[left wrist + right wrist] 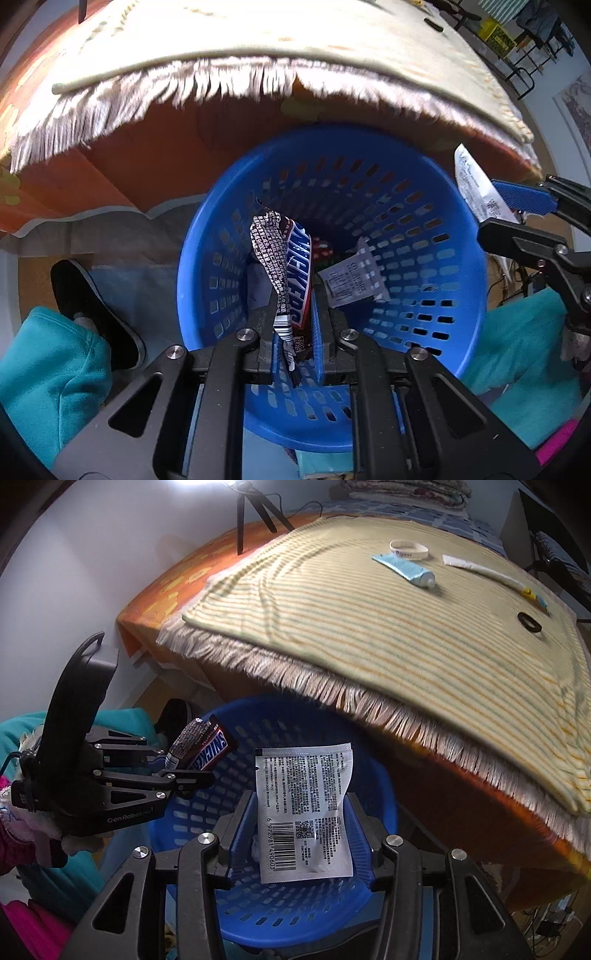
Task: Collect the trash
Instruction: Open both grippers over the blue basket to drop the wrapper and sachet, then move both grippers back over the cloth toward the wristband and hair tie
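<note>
Both grippers were parked over the blue basket (458, 236), each with a piece of trash pinched.

The left gripper (295, 325) had its fingers nearly closed on a Snickers wrapper (297, 273), clamped at its lower end between the blue pads (316, 332), long axis running forward and up out of the fingers with the crumpled, twisted top sticking past the tips, right above the basket's mouth. The right gripper (303, 834) was spread wider, its pads (240, 827) gripping the side edges of a flat white sachet (306, 808), a glossy rectangle covered in fine print, standing on end with the barcode at the bottom, also over the basket. The basket was round slotted plastic with a white packet (351, 280) already lying inside, sitting just under the fringed, striped cloth (406, 635) hanging off the table.
</note>
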### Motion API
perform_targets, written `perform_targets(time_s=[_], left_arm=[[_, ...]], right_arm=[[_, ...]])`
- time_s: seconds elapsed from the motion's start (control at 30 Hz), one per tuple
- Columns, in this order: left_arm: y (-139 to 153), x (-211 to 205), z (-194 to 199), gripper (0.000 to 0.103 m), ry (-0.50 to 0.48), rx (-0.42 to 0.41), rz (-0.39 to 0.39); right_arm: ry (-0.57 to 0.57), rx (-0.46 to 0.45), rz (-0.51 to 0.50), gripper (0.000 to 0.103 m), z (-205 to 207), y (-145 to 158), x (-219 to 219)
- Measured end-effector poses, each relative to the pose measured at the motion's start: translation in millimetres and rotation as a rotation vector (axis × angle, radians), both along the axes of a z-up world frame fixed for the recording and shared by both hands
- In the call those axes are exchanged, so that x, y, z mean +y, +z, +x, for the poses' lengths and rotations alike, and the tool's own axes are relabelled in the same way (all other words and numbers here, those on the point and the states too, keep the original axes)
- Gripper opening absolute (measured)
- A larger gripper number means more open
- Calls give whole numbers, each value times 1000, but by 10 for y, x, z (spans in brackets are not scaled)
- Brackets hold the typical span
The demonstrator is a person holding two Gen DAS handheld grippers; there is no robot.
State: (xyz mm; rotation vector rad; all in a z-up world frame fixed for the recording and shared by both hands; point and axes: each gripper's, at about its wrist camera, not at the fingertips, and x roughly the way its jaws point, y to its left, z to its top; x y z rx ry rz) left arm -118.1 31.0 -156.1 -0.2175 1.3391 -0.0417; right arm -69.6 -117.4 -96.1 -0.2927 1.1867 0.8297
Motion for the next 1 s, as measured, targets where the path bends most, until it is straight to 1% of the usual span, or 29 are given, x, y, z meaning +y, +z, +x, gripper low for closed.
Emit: perform_targets(time_s=[0.2,0.27,0.33,0.4,0.43,0.5,0.53,0.57,0.6,0.63,0.9,0.97,1.0], left_arm=[[-127,-17,-5,12,-2,28,11],[-155,-22,-8,15,-5,33,17],[-168,-27,-4,28,-6,33,24],[-173,-24,2,36,-6,28,33],[-175,-25,1,39,-7,27,35],[-183,-26,7,39,-9,27,40],[-191,-31,8,42,-8,29,41],[-199,-30,11,48,-8,31,42],[-202,-27,12,59,-7,28,43],[-199,-31,11,62,-5,21,45],[-218,-38,25,63,-1,26,47],[-214,-29,23,64,0,22,49],[-211,-27,23,64,1,20,50]], right_arm=[[11,5,-21,53,-27,-107,44],[13,7,-28,55,-31,-133,50],[13,8,-34,57,-29,-156,58],[7,10,-37,58,-17,-172,64],[4,10,-38,58,-14,-179,70],[-4,16,-39,60,10,-202,82],[-8,18,-40,61,13,-205,77],[-13,21,-42,66,25,-215,76],[-19,24,-44,68,34,-224,74],[-23,25,-45,72,37,-231,70],[-39,48,-57,81,78,-290,32],[-38,46,-56,85,79,-290,38],[-38,43,-55,85,80,-287,40]])
